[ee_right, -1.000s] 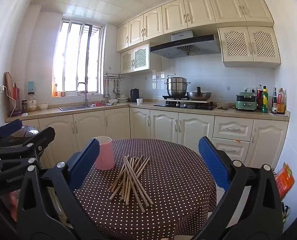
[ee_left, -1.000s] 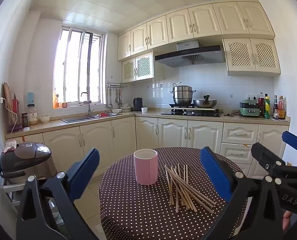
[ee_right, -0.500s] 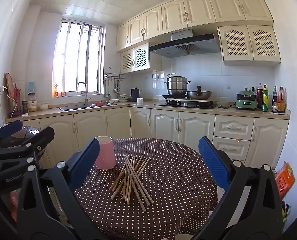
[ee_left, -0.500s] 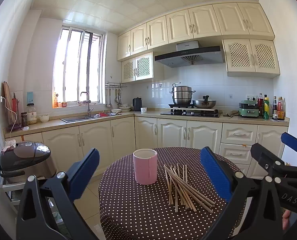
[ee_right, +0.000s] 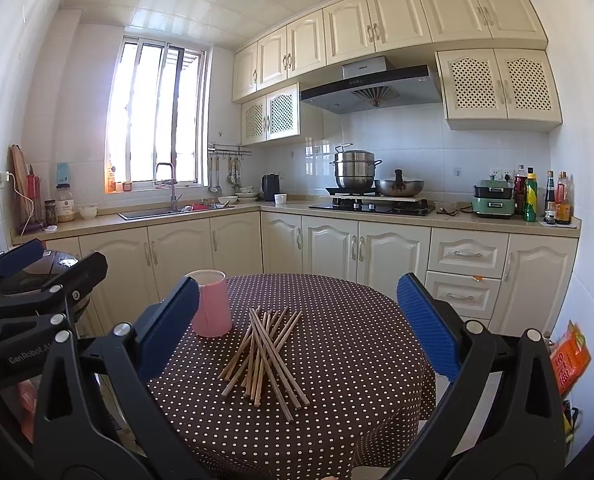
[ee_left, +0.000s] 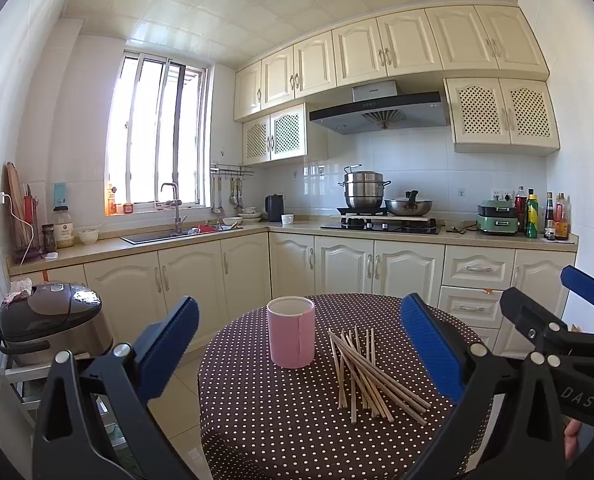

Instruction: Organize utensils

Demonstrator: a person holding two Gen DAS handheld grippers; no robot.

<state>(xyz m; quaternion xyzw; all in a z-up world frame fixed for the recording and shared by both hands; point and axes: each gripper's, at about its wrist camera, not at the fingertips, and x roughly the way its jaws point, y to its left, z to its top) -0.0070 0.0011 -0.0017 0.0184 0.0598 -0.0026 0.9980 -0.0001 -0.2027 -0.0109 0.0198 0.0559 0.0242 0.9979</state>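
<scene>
Pink cup point(ee_left: 291, 333) stands upright on round table point(ee_left: 257, 420) with dotted cloth; nothing visibly sticks out above its rim, interior hidden. Chopsticks point(ee_left: 367, 372) lie in a loose crossed pile just beside the cup, on the cloth. Left gripper point(ee_left: 299, 354): jaws spread wide, holding nothing, above table edge. Right gripper point(ee_right: 297, 326): jaws likewise wide apart, empty, touching nothing.

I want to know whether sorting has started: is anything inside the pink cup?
No chopsticks stick out of the pink cup; they lie piled on the tablecloth beside it. Its lower inside is hidden by its wall.
</scene>
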